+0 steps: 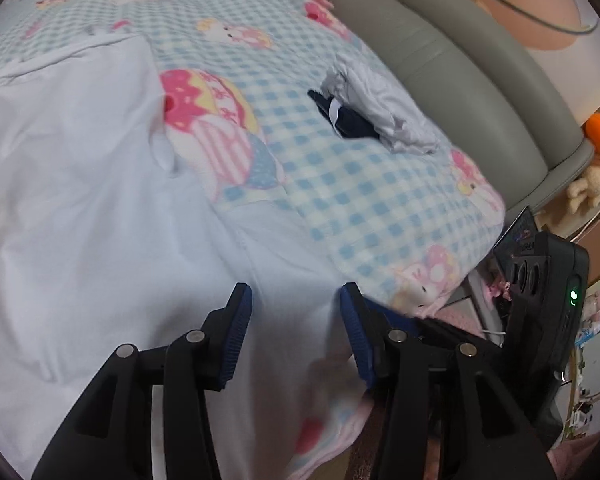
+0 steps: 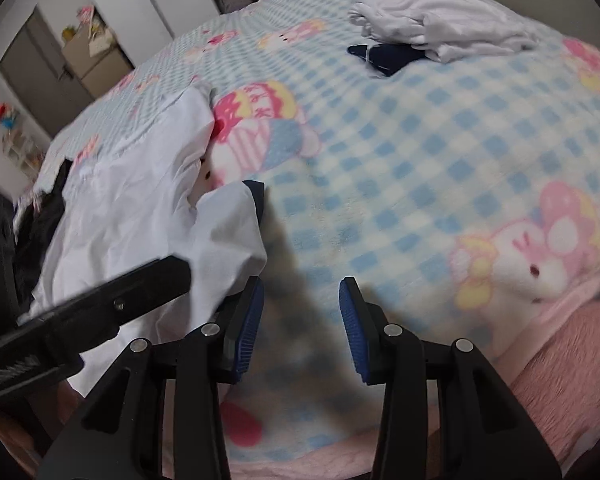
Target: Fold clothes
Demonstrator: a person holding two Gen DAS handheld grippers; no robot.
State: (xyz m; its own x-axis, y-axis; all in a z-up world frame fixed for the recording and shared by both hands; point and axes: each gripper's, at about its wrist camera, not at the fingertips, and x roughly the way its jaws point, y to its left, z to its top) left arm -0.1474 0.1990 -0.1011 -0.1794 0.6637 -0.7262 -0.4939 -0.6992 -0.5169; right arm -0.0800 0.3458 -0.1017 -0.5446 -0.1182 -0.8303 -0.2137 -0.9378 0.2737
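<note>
The white garment [image 1: 80, 208] lies spread and creased over the left part of the bed [image 1: 340, 184], on a blue checked blanket with pink cartoon prints; in the right wrist view the same cloth bunches up at the left, one corner raised toward the camera. The left gripper [image 1: 296, 300] hangs over the garment's near edge with its blue pads partly apart. White cloth shows in the gap, but the pads do not seem to press on it. To fold well, this gripper should probably settle on one clean hem or corner, taking a single layer rather than a bunch, and keep the cloth taut as it is carried across.

Farther right, a small heap of pale grey and dark navy clothes [image 1: 372, 116] sits near the bed's far side, well apart from the white garment and untouched.

The right gripper [image 2: 302, 292] stands half open over bare blanket, nothing between its pads, just beside the garment's raised corner. It should likely take the matching corner, so both edges travel level and the crease falls straight.
</note>
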